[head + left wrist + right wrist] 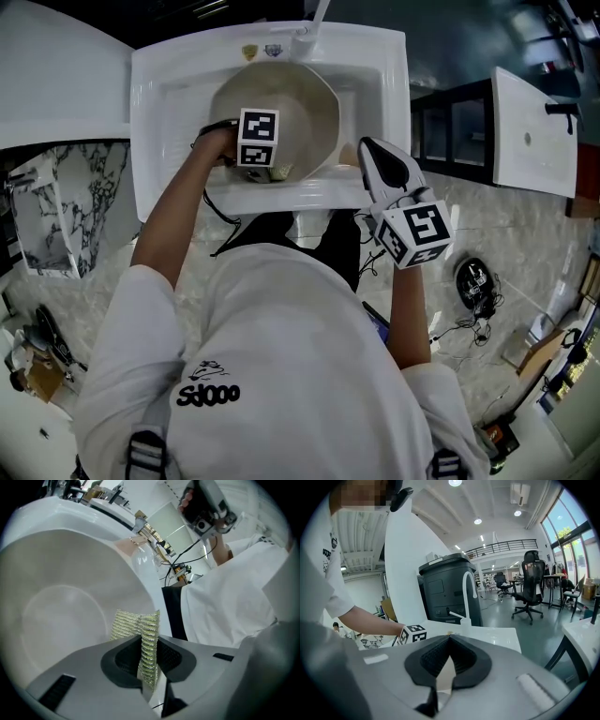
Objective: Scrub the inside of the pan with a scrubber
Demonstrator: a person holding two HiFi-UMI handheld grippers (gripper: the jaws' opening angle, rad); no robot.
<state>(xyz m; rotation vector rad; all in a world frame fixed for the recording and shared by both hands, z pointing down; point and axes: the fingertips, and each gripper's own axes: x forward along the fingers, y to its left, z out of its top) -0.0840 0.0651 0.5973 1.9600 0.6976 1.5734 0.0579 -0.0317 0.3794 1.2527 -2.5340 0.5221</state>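
A person in a white T-shirt stands at a white sink and leans over it, a gripper in each hand. A round pan with a pale cream inside sits in the basin and takes up most of it, below the tap at the sink's far edge.

The left gripper reaches down into the pan on the side nearest the person, close to the sink's near edge. Its two jaws are pinched on a yellow-green mesh scrubber, which stands upright between them. The folded top of the scrubber sticks out past the jaw tips towards the pan's smooth inner wall. From this angle I cannot tell whether the scrubber touches the pan.

The right gripper is held at the near right corner of the sink, outside the pan and apart from it. Its jaws are pressed together at the tips with nothing between them. Its marker cube sits towards the person's body, off the sink's near edge.
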